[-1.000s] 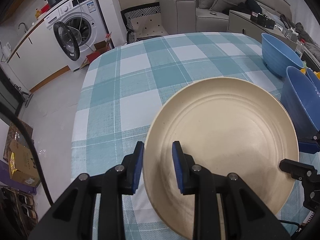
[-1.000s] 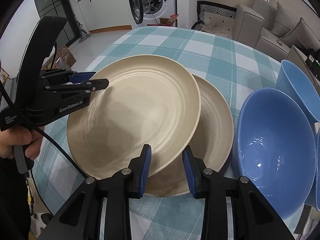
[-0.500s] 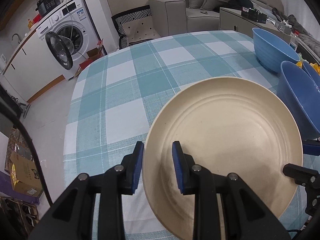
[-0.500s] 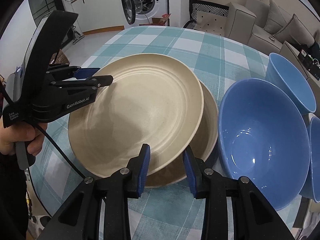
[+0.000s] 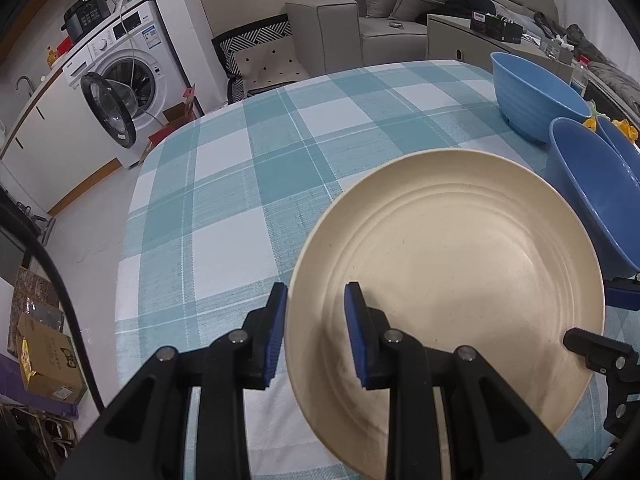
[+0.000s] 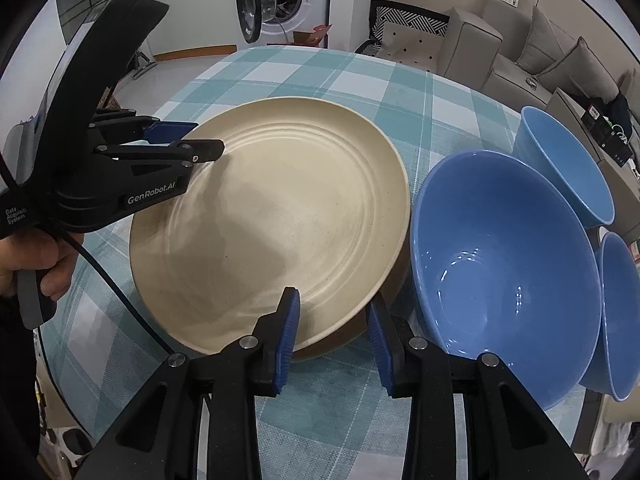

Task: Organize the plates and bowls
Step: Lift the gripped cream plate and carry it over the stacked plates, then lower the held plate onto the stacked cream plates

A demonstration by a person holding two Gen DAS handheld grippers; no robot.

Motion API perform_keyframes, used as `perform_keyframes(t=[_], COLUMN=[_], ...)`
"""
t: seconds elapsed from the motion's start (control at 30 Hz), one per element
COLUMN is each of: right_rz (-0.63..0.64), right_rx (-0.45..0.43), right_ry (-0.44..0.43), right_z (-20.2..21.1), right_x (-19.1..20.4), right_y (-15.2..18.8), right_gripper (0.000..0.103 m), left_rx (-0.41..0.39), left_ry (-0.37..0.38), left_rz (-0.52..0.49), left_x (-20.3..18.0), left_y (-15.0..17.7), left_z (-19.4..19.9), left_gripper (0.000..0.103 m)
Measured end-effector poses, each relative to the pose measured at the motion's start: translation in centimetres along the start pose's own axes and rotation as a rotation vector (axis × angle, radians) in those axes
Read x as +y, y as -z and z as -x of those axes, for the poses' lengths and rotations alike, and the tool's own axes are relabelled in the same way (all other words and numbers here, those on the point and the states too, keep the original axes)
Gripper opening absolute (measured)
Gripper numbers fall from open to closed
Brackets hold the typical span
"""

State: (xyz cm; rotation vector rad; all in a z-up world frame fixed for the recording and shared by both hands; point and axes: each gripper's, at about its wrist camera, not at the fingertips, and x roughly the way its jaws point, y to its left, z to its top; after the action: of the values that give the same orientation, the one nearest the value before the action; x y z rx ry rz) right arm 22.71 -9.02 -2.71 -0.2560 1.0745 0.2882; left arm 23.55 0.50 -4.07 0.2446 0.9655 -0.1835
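**Desk:** Who has the plate, and where does it sit?

**Photographer:** The left gripper (image 5: pixel 314 334) has it. Its two fingers straddle the near rim of the cream plate (image 5: pixel 448 288), one pad under the edge, one over it, closed on the rim. The plate spreads ahead and to the right of that gripper, held a little above a second, darker plate (image 6: pixel 344 334), only a sliver of which shows beneath it in the right wrist view.

**Desk:** And the right gripper?

**Photographer:** The right gripper (image 6: pixel 334 340) stands open, holding nothing, jaws parted just short of the two plates' near edge. The large blue bowl (image 6: pixel 504 256) lies just ahead and to its right, almost touching the plates; two more blue bowls (image 6: pixel 564 168) sit beyond it and further right.

**Desk:** What does the next move hang on?

**Photographer:** Likely the overlap. The upper plate sits slightly left of the lower one as the right gripper sees it, so the left hand (image 6: pixel 30 264), the only one gripping, would have to nudge it across before lowering.
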Motion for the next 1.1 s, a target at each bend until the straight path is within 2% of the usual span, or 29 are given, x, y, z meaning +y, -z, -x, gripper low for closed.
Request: perform_keyframes(t=[0.5, 0.9, 1.1], right_rz=[0.057, 0.093, 0.113], right_rx=[0.004, 0.002, 0.006], right_ry=[0.116, 0.174, 0.182], right_z=[-0.5, -1.2, -1.7], right_x=[0.8, 1.5, 1.8], right_y=[0.2, 0.4, 0.6], right_gripper=[0.036, 0.037, 0.04], left_rx=[0.006, 0.03, 0.035], left_ry=[0.015, 0.025, 0.028], left_rz=[-0.02, -0.014, -0.019], left_x=[-0.5, -0.4, -0.3], left_y=[0.1, 0.6, 0.8], left_z=[-0.3, -0.9, -1.0], left_gripper=[0.026, 0.027, 0.027])
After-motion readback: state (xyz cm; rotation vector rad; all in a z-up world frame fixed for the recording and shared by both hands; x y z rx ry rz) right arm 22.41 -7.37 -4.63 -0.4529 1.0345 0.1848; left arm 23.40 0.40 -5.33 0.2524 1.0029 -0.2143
